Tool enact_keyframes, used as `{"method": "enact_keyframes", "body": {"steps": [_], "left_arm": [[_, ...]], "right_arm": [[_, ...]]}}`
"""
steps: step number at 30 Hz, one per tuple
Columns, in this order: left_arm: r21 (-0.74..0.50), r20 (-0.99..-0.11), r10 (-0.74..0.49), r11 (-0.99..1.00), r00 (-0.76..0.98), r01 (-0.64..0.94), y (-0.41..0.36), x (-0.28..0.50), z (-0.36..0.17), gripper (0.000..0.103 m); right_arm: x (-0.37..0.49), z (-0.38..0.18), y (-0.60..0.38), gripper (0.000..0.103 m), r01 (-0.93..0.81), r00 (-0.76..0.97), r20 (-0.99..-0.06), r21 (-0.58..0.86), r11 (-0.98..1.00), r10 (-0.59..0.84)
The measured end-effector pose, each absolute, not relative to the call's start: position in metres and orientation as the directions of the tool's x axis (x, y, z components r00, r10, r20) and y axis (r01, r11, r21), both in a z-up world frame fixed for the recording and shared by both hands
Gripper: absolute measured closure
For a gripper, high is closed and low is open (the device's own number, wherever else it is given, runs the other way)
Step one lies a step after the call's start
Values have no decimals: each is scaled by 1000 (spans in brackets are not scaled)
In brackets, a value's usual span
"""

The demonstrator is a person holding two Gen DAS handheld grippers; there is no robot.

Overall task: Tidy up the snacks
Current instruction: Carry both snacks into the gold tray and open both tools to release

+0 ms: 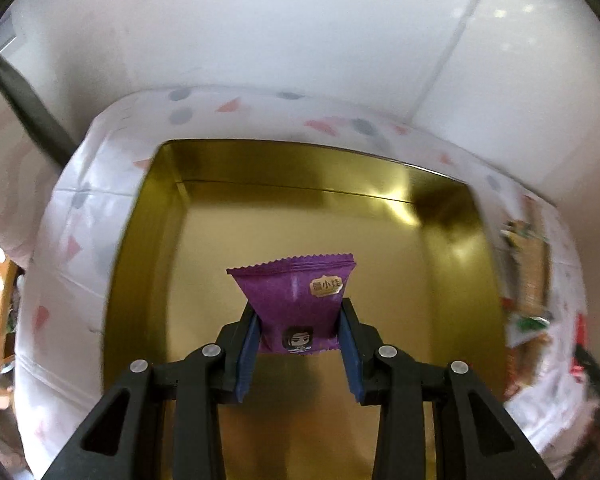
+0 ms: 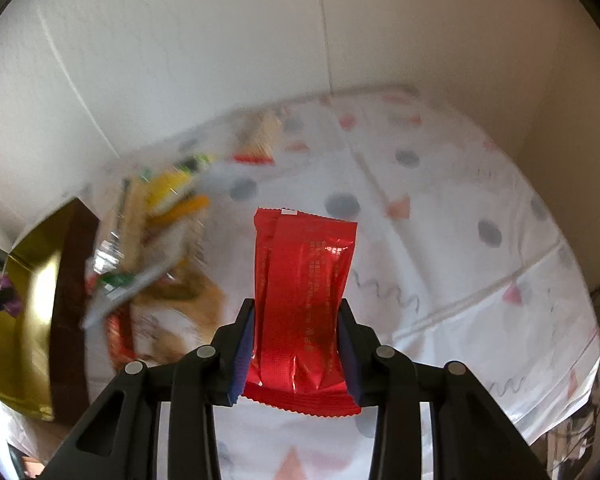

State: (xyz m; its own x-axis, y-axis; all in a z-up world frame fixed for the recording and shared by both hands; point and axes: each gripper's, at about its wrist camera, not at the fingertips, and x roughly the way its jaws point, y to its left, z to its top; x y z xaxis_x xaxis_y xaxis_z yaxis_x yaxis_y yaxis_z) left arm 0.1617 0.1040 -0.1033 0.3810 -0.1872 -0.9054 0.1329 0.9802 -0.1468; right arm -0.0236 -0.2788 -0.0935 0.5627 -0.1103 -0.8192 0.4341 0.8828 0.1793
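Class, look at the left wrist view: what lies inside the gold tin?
The gold tin shows only bare floor; the purple packet in the left claw hangs over it. The claw hides its near part.

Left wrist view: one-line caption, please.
Left gripper holds a purple snack packet over an open gold tin.

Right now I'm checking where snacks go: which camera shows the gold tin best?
The left wrist view: the gold tin fills the frame, its inside open to view. The right wrist view catches only its blurred side at the left edge.
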Motion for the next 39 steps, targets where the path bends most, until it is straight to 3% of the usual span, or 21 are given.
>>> {"method": "enact_keyframes", "body": {"steps": [9,19,22,24,29,39], "left_arm": [[-43,-929,-67,996,363,74,138,201,-132,66],[41,-903,1,996,430,84,137,224,-129,61],[20,-901,-18,996,433,84,136,221,-128,52],[-19,-897,-56,996,439,87,139,217,-125,40],[-119,-876,-137,990,463,69,149,193,-111,30],[-267,-846,-253,963,470,37,174,138,-93,29]], "right_arm": [[-2,-32,-219,65,289,684,-727,204,935,-53],[31,-5,-144,65,99,717,-692,220,970,84],[39,-5,-126,65,52,708,-697,213,976,114],[47,-7,-115,65,21,693,-707,213,977,139],[68,-16,-84,65,-60,631,-746,226,972,213],[125,-39,-20,65,-208,482,-814,253,945,324]]}}
